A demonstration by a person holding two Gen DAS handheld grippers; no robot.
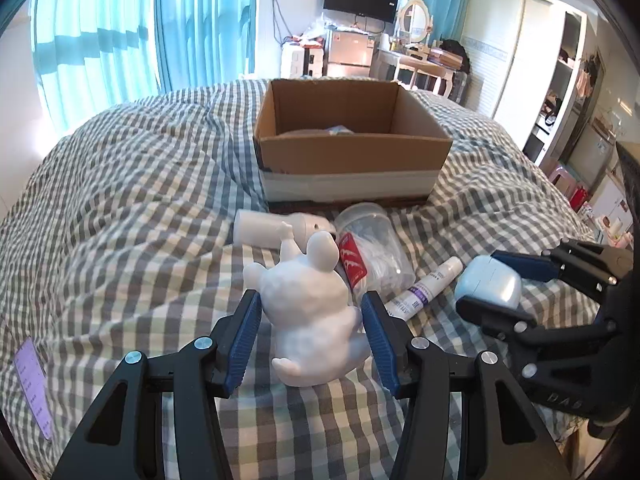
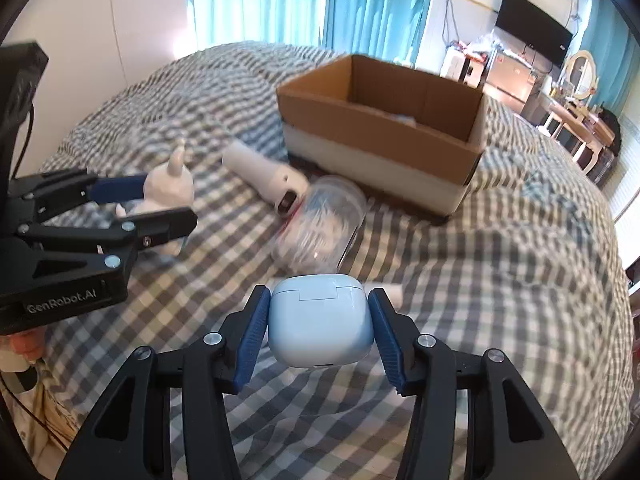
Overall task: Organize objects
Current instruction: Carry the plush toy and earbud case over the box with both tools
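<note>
A white animal figurine (image 1: 308,304) stands on the checked duvet, and my left gripper (image 1: 310,298) is shut on its body with both blue pads against its sides. The right wrist view shows this left gripper (image 2: 168,202) and the figurine (image 2: 172,184) from the side. My right gripper (image 2: 319,308) is shut on a pale blue earbud case (image 2: 320,328), held just above the duvet. In the left wrist view the right gripper (image 1: 478,280) carries the case (image 1: 494,280) at the right. An open cardboard box (image 1: 352,152) sits beyond both, with something pale showing inside.
In front of the box lie a white cylindrical device (image 1: 260,232), a clear plastic tub on its side with a red label (image 1: 372,248) and a white tube with a purple label (image 1: 424,292). A purple slip (image 1: 34,388) lies at the left. Furniture stands beyond the bed.
</note>
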